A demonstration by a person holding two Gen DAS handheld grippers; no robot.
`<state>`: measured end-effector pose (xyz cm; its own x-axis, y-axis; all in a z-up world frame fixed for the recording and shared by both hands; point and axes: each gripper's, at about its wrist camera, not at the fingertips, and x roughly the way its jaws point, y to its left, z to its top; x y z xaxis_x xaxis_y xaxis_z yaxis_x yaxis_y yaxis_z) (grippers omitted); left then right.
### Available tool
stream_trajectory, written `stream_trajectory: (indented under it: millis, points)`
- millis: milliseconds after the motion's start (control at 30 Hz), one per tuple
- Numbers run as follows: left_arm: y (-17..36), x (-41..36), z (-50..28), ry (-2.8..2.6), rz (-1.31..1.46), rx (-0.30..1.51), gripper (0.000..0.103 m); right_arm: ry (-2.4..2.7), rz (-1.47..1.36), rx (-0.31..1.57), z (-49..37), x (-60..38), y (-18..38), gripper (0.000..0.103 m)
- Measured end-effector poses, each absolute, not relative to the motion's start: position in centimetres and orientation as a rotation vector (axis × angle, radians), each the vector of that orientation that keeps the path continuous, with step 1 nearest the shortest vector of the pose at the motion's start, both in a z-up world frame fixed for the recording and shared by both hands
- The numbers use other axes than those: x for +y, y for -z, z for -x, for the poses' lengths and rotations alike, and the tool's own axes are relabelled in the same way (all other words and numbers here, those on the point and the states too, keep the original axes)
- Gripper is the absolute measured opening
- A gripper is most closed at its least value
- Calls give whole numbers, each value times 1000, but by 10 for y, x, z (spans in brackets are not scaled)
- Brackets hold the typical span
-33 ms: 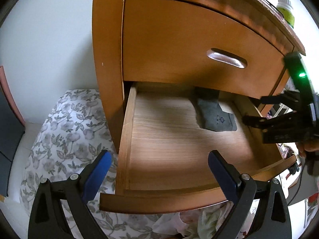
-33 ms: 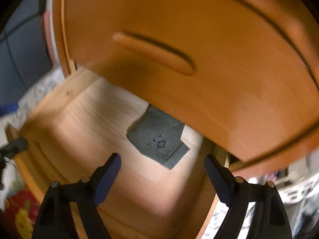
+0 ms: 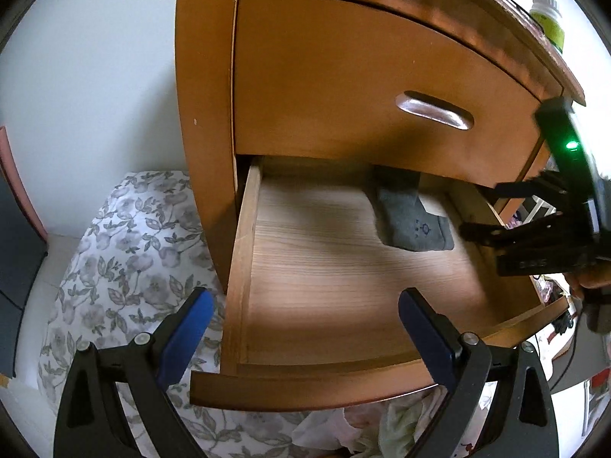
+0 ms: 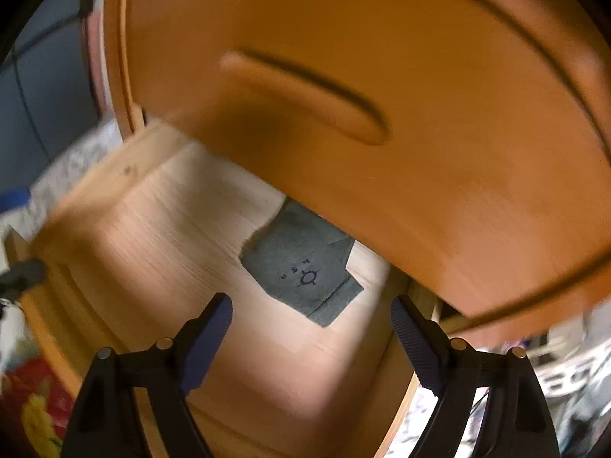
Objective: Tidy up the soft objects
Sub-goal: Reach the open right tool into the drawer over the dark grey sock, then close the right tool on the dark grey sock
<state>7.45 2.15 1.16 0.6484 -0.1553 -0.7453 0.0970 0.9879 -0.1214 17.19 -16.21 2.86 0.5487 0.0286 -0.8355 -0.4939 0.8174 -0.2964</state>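
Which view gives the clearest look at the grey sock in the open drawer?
The right wrist view: the grey sock lies near centre, its embroidered mark readable despite blur. The left wrist view shows it smaller, far back in the drawer, partly under the upper drawer front.

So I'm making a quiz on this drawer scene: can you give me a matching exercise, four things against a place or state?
Things:
1. grey sock
2. green bottle
3. left gripper
4. flowered bedding

Places or states:
A. on top of the cabinet
B. open, holding nothing
C. beside the cabinet
D. in the open drawer, near its back

Pairs: 1-D, 2-A, 3-B, 4-C
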Motion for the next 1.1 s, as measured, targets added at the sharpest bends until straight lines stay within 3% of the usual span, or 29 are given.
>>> stream_trajectory:
  millis: [100, 200, 300, 433, 567, 967, 1100]
  points:
    - [-9, 22, -77, 155, 67, 863, 98, -358, 626, 976, -180, -150, -15, 75]
    - [-7, 21, -78, 165, 61, 868, 98, -381, 719, 1000, -185, -139, -1, 74]
    - [-5, 22, -80, 172, 60, 872, 98, -408, 799, 1023, -186, -129, 11, 65]
    - [-1, 23, -83, 178, 69, 880, 98, -425, 893, 1045, -190, -120, 27, 65]
    - [0, 23, -85, 187, 64, 883, 98, -434, 962, 1066, -193, -112, 41, 56]
    - [5, 23, -89, 201, 65, 889, 98, -435, 988, 1069, -204, -101, 57, 52]
    - [7, 24, -91, 200, 72, 893, 98, -449, 982, 1066, -207, -90, 60, 41]
